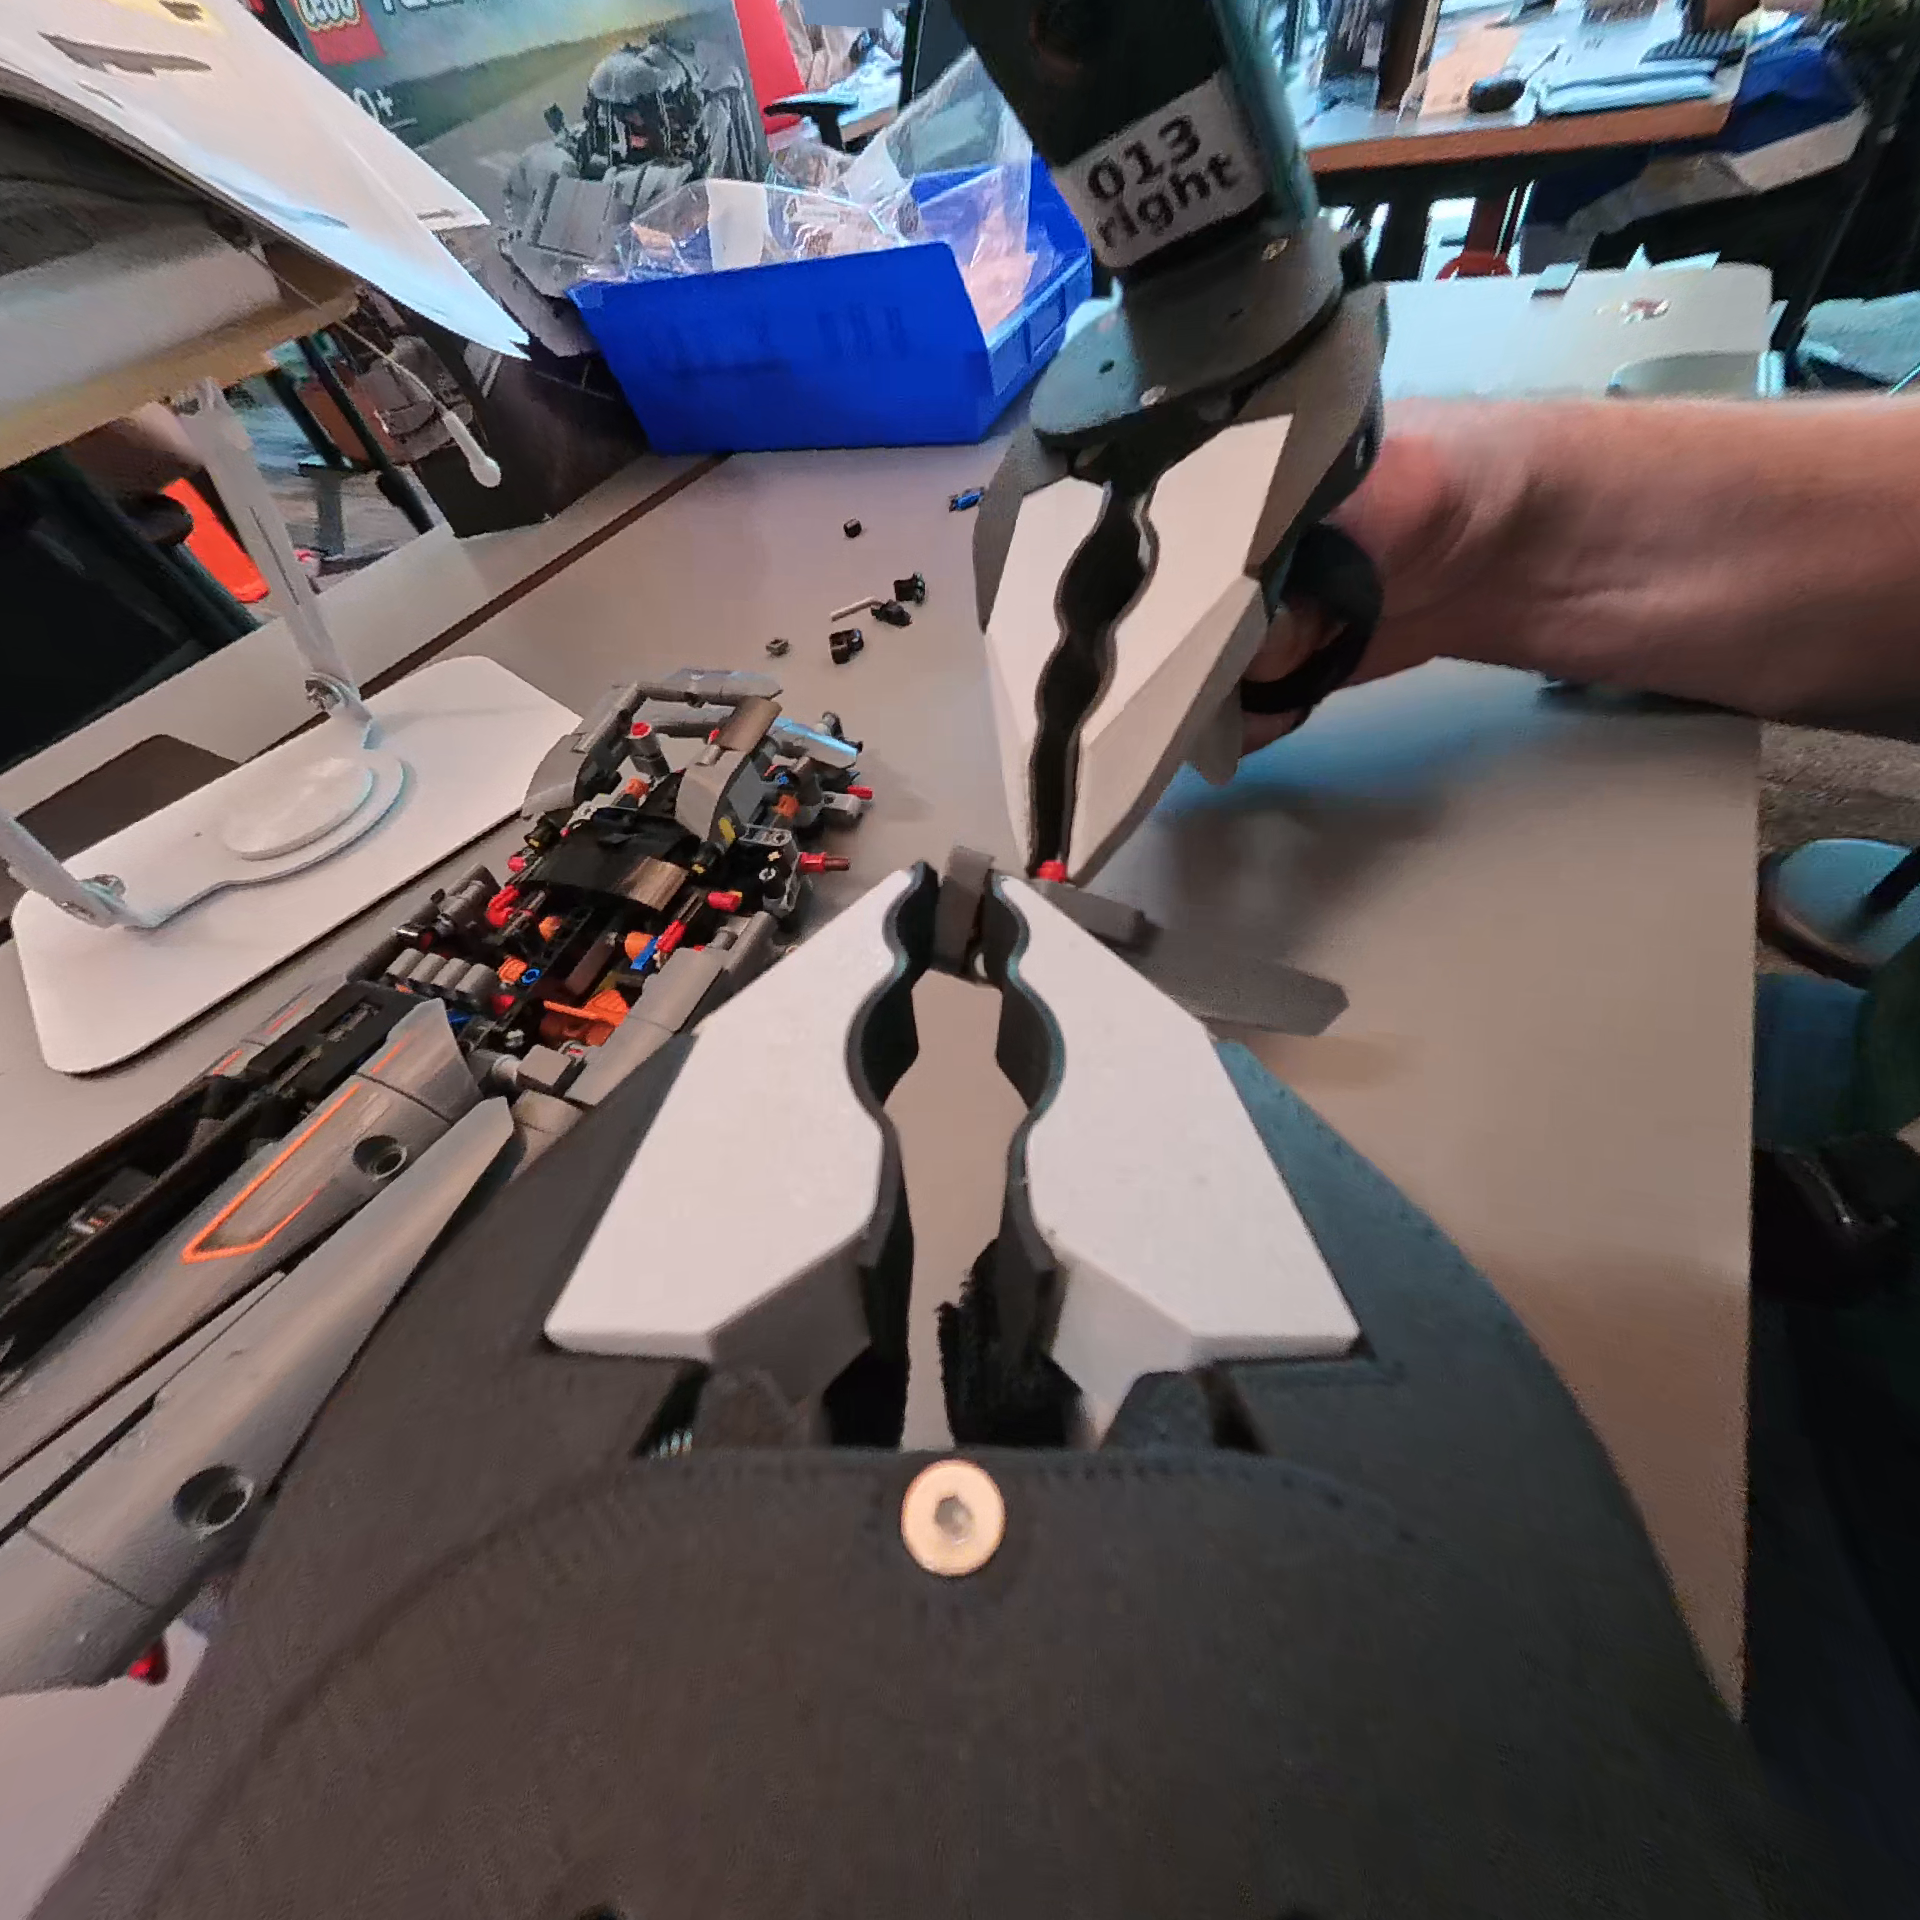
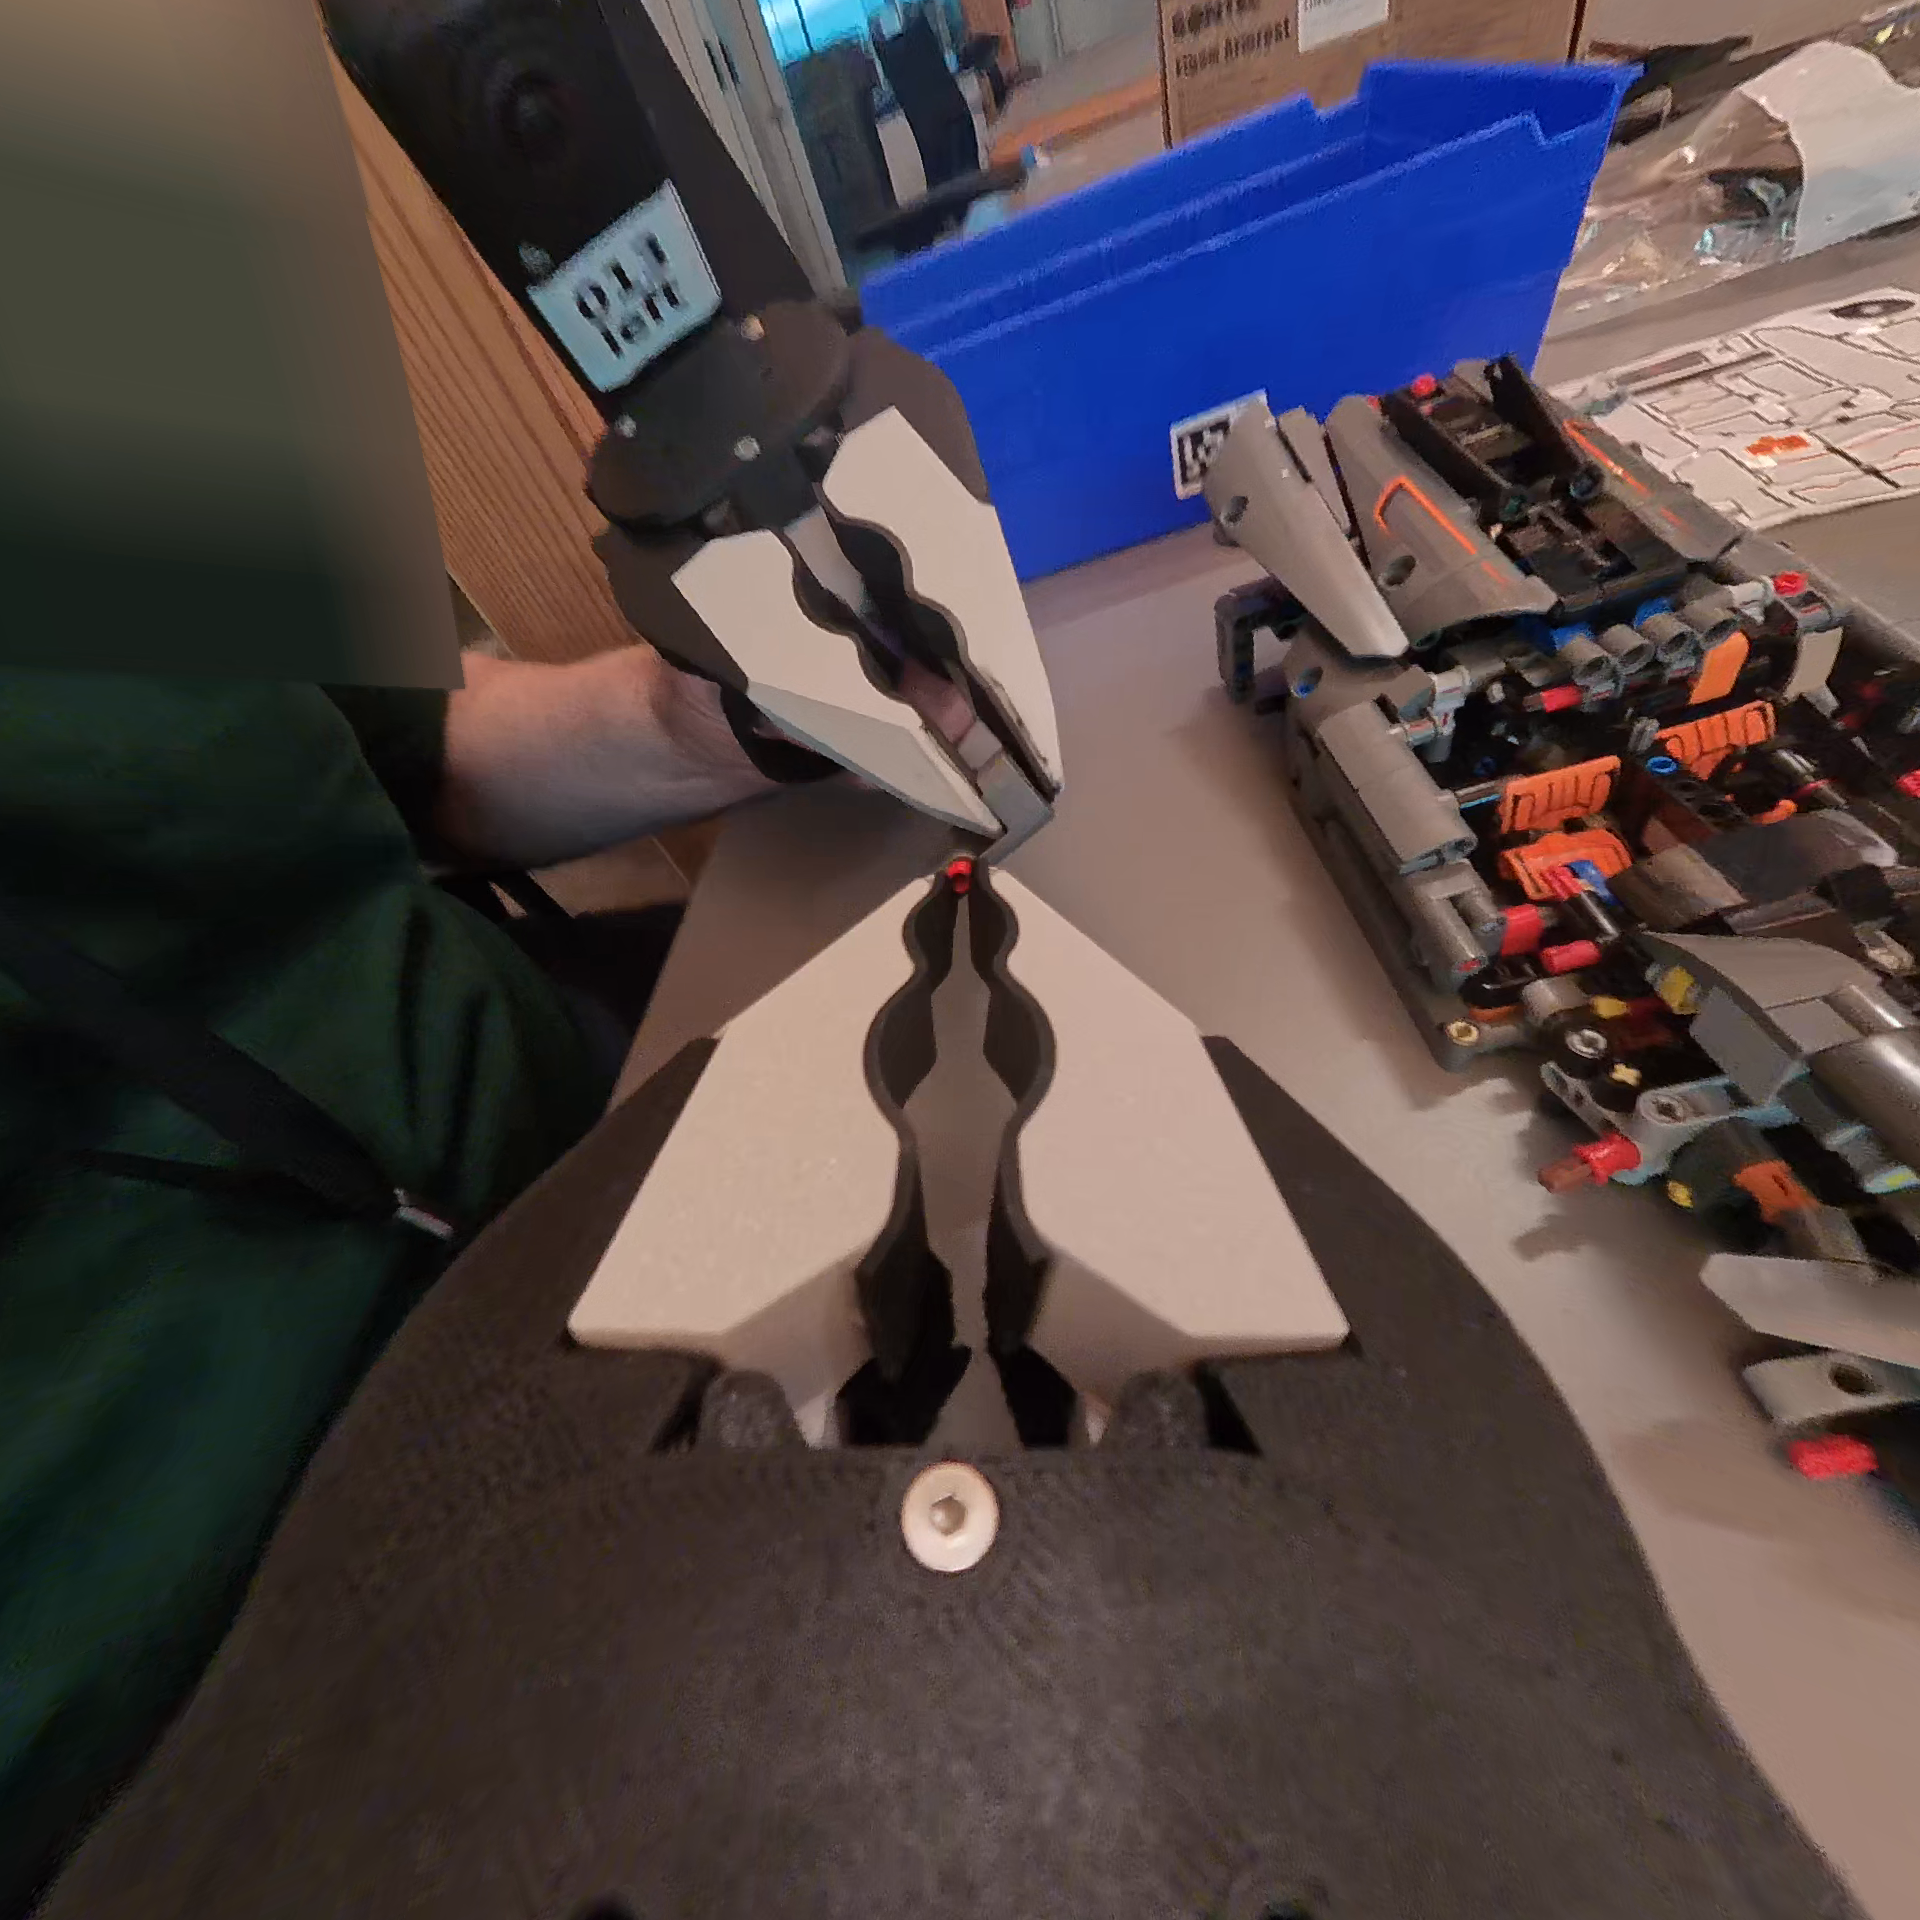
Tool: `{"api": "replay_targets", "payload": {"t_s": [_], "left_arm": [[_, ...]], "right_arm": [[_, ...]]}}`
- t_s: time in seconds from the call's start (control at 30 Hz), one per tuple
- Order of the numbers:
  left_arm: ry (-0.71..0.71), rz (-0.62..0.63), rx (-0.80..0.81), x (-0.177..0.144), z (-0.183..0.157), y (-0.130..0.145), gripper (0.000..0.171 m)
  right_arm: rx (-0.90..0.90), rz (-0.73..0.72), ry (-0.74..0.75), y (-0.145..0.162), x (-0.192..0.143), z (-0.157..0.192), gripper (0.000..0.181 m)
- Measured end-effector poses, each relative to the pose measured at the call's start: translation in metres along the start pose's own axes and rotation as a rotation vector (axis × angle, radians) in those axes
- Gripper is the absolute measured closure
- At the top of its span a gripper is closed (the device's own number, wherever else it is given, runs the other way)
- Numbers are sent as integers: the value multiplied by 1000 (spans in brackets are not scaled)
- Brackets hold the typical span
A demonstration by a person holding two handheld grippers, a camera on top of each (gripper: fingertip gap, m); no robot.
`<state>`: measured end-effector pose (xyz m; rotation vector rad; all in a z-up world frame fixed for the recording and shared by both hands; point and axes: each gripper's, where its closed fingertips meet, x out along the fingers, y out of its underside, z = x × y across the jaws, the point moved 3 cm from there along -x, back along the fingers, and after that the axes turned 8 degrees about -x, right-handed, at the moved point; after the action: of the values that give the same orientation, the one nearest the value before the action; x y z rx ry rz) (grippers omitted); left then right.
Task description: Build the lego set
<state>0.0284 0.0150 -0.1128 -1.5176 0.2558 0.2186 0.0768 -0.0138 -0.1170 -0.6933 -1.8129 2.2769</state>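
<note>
Lego panel (image 1: 971,914), grey, sits pinched between the left gripper's (image 1: 961,883) closed tips above the table (image 1: 1455,935). Right gripper (image 1: 1049,868) meets it, fingers closed on a red pin (image 2: 958,873). Model (image 1: 623,914) lies left; blue bin (image 1: 831,343) behind.

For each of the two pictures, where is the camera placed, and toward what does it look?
Left wrist view: sits on the left gripper, which pinches a grey angled Lego piece; looks across the grey table at the right gripper and a bare hand.
Right wrist view: sits on the right gripper, which pinches a small red pin; looks toward the left gripper and a green sleeve.
Shared: both grippers, the blue plastic bin, the half-built grey-and-orange Lego model.
</note>
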Motion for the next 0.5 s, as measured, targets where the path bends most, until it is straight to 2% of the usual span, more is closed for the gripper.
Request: {"api": "replay_targets", "payload": {"t_s": [0.07, 0.27, 0.33, 0.4, 0.5], "left_arm": [[-14, 2, 12, 0, 1, 0, 165], [-50, -61, 28, -7, 3, -14, 165], [-84, -56, 18, -8, 6, -15, 166], [-102, -40, -5, -7, 8, -16, 166], [-111, -18, -54, -2, 9, -18, 166]], "right_arm": [[-16, 23, 19, 1, 1, -1, 180], [65, -92, 35, -17, -11, -4, 177], [112, -107, 56, -20, -15, -6, 159], [39, -50, 120, -20, -14, 0, 139], [-133, 37, 291, -26, -11, 7, 134]]}}
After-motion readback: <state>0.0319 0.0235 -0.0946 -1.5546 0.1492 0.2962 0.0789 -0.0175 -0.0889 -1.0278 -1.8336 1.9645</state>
